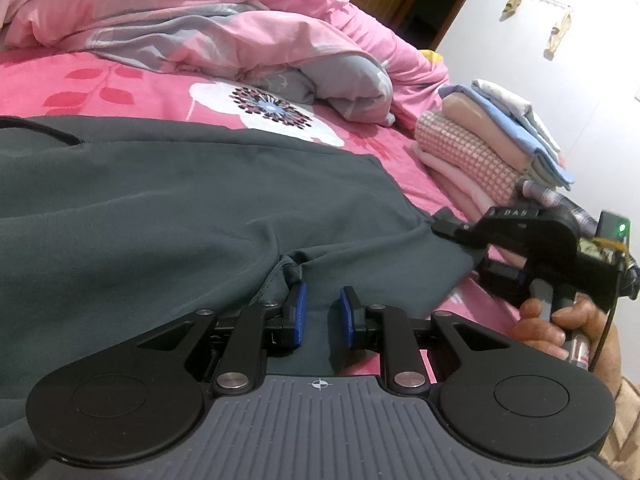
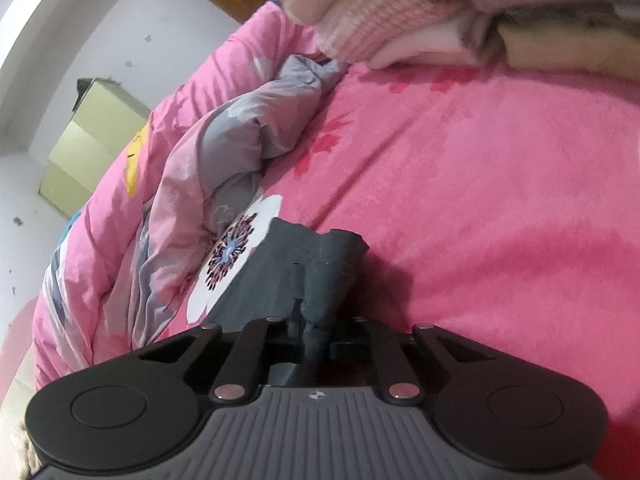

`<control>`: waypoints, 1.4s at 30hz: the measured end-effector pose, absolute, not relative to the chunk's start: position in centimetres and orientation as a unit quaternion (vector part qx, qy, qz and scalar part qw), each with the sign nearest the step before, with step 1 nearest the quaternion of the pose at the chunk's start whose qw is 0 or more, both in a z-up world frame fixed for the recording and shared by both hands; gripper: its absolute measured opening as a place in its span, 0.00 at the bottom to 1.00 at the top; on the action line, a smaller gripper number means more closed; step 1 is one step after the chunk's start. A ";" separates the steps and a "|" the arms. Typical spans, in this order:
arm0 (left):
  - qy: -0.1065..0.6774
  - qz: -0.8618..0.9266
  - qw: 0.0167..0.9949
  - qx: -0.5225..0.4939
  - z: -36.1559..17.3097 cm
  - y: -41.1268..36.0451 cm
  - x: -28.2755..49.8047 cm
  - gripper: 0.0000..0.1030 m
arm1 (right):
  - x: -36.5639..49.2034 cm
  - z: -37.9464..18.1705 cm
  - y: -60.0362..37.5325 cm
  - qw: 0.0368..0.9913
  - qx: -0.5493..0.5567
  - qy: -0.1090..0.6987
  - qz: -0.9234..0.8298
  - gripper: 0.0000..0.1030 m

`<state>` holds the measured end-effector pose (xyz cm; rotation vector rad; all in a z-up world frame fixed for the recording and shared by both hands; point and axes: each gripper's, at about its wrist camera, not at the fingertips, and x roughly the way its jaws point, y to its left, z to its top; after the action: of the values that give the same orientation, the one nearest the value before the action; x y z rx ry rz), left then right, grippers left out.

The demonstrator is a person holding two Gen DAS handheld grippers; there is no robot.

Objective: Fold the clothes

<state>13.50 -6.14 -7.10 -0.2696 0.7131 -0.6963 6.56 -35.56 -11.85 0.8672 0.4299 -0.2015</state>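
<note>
**Both tools on garment edge**

Dark grey garment [image 1: 160, 200] flat on pink bed [image 1: 120, 80]. Left tool [image 1: 323, 312] narrow, near hem lying between its pads. Right tool [image 2: 316, 332] clamped on bunched corner, w/ folded stack [image 1: 492, 148] beyond.

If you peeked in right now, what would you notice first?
First, the bright pink bed sheet with its big white flower, and the puffy pink blanket heaped at the back. A dark grey garment lies spread across the sheet, and the right tongs are pinching its bunched corner. A stack of folded clothes waits at the bed's edge.
</note>
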 end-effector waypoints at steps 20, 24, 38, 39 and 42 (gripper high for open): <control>0.330 -0.339 0.861 -0.185 -6.5 -2.6 12.7 0.25 | 7.4 -1.7 -14.9 0.979 -0.008 0.178 0.103 0.05; 0.294 -0.320 0.882 -0.184 -4.9 0.6 10.9 0.34 | 6.7 -2.2 -13.4 0.976 -0.018 0.178 0.122 0.05; 0.235 -0.168 0.935 -0.207 -5.7 14.7 3.9 0.35 | 3.8 -5.6 -3.7 0.952 -0.144 0.154 0.223 0.05; 0.233 -0.166 0.936 -0.203 -5.9 14.9 3.9 0.35 | 3.6 -5.8 -3.0 0.949 -0.151 0.153 0.232 0.05; 0.231 -0.160 0.940 -0.192 -6.5 15.3 3.7 0.34 | 2.6 -6.5 -0.6 0.937 -0.186 0.145 0.257 0.05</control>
<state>3.70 15.29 -6.48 -0.3918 0.4709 -0.3257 2.64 -0.55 -6.47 -0.3808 0.2954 0.5249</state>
